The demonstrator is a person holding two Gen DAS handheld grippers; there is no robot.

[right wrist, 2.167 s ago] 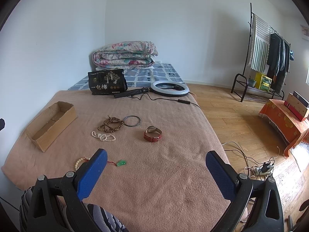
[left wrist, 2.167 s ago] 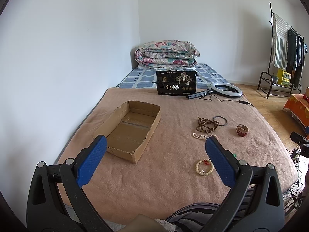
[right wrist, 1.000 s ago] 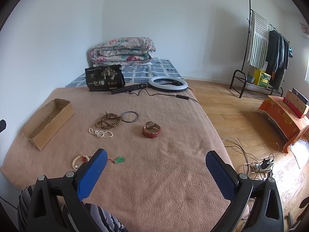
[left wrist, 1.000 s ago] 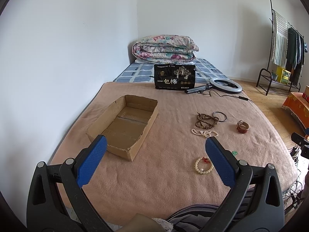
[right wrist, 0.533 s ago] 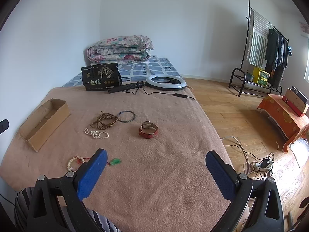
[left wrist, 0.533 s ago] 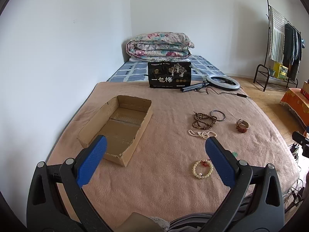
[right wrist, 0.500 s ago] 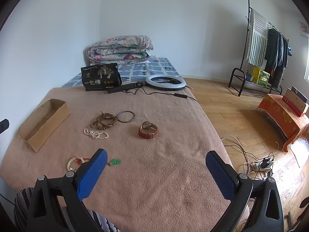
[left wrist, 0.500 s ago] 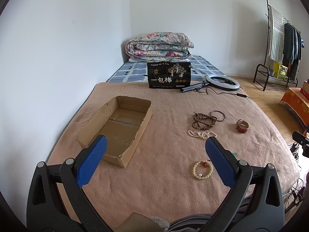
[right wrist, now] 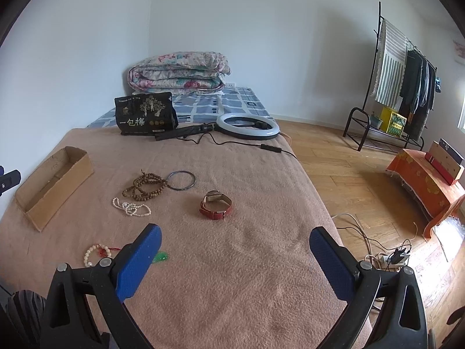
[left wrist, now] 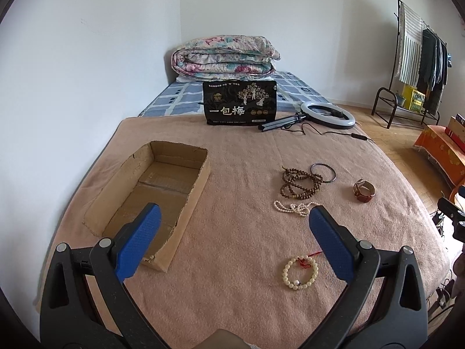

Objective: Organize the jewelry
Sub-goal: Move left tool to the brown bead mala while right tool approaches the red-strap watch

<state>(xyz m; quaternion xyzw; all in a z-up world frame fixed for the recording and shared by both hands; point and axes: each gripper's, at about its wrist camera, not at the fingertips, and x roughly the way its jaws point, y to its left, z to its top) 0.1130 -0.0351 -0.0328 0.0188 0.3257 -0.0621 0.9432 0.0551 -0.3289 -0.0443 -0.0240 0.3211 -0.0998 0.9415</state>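
I held my left gripper (left wrist: 232,238) above the near edge of the brown blanket (left wrist: 241,151), its blue pads spread wide with nothing between them. My right gripper (right wrist: 232,257) hung the same way, jaws released and empty, over the near right part of the blanket.

The cardboard box (left wrist: 151,192) lay open and empty toward the blanket's left edge, its near corner just ahead of my left pad. The jewelry was scattered to the right of it, all on the blanket and apart from the box. The wooden bead strand (left wrist: 299,184) lay coiled near the middle, touching the dark bangle (left wrist: 322,172) on its far side. The pearl strand (left wrist: 293,207) sat just nearer than the beads. The red-strapped watch (right wrist: 215,205) stood on its side toward the right edge. The cream bead bracelet (left wrist: 300,269) with its red cord lay closest to the near edge, and a small green pendant (right wrist: 160,257) rested beside it.

At the far edge stood a black bag (left wrist: 239,102) and a ring light (left wrist: 327,112).
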